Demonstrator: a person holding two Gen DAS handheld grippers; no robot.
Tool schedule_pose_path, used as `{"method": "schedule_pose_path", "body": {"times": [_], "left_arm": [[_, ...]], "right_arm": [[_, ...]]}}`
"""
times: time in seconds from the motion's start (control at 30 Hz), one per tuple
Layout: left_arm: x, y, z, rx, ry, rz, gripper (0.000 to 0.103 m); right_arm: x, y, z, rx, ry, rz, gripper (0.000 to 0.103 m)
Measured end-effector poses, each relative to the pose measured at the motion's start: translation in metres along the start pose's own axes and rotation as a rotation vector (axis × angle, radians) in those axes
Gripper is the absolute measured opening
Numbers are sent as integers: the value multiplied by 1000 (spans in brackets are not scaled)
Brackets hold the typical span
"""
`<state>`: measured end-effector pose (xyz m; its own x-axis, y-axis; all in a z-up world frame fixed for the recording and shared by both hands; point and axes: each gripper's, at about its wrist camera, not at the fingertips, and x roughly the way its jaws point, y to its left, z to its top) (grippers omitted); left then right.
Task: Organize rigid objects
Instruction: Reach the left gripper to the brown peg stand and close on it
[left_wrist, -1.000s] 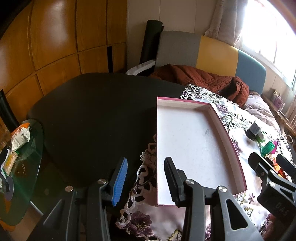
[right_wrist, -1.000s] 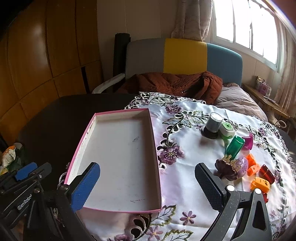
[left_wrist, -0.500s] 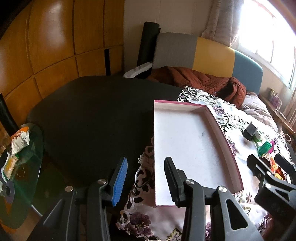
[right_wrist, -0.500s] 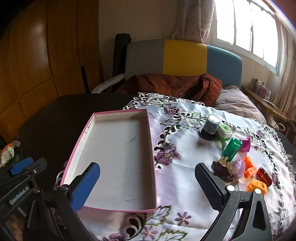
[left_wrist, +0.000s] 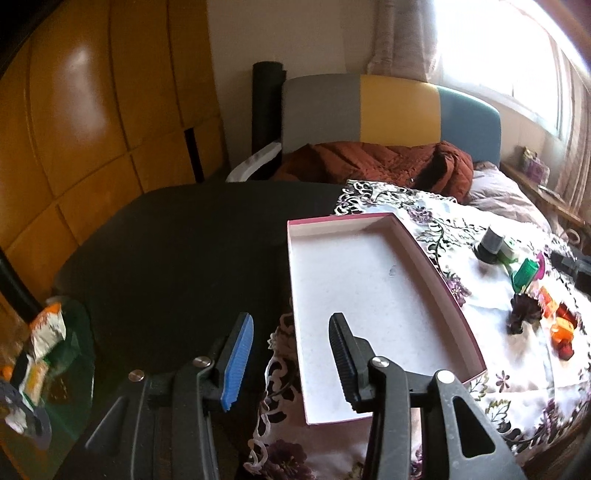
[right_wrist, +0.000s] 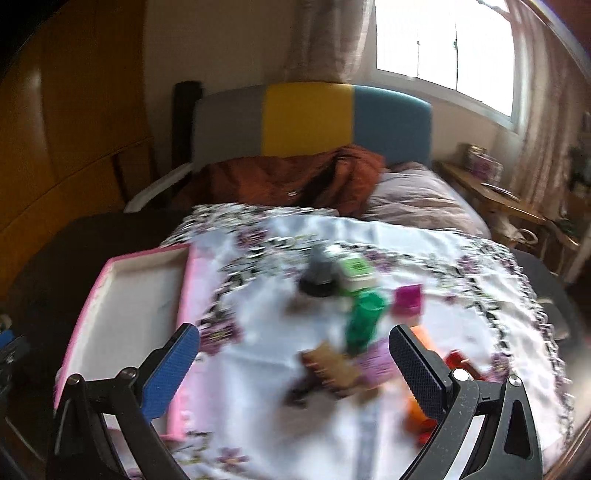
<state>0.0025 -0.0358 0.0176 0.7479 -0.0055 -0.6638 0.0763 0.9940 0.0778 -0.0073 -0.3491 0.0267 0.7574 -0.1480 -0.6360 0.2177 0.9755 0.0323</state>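
The left tongs (left_wrist: 286, 363) hung over the near edge of the table, jaws parted and nothing between them. One blue pad sat over the dark tabletop (left_wrist: 177, 258), the black pad over the near left corner of the pink-rimmed tray (left_wrist: 439, 280). The tray itself lay flat on the flowered cloth (left_wrist: 517, 373), its white floor bare, stretching ahead and to the right of those jaws.

Over on the right, the small toys were bunched on the cloth, well clear of the tray. A dark round pot (left_wrist: 489, 245) and a green-topped white pot (left_wrist: 509, 253) stood furthest back, touching or nearly so. A green bottle (left_wrist: 524, 275) lay nearer, then a dark brown comb-like piece (left_wrist: 522, 314) and some orange and red bits (left_wrist: 561, 330).

The right wrist view was smeared with blur. The right tongs (right_wrist: 295, 360) were spread wide and empty, hanging above that very cluster. The green bottle (right_wrist: 364, 319) and the brown piece (right_wrist: 328, 373) sat in the gap between the fingers, a little beyond the tips. Whether the pads touched anything was too blurred to call. The tray (right_wrist: 118, 295) lay off to the left of the blue pad.
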Motion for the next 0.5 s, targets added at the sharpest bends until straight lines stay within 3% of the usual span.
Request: {"method": "schedule_pose_path", "body": {"times": [0.2,0.5], "left_arm": [[2,-14,3,56,-3,-3,43],[12,-45,11,149,15,-70,43]], "right_arm": [[9,-62,13,78,1,-75,103],[40,-141,11,172,37,-178,103]]}}
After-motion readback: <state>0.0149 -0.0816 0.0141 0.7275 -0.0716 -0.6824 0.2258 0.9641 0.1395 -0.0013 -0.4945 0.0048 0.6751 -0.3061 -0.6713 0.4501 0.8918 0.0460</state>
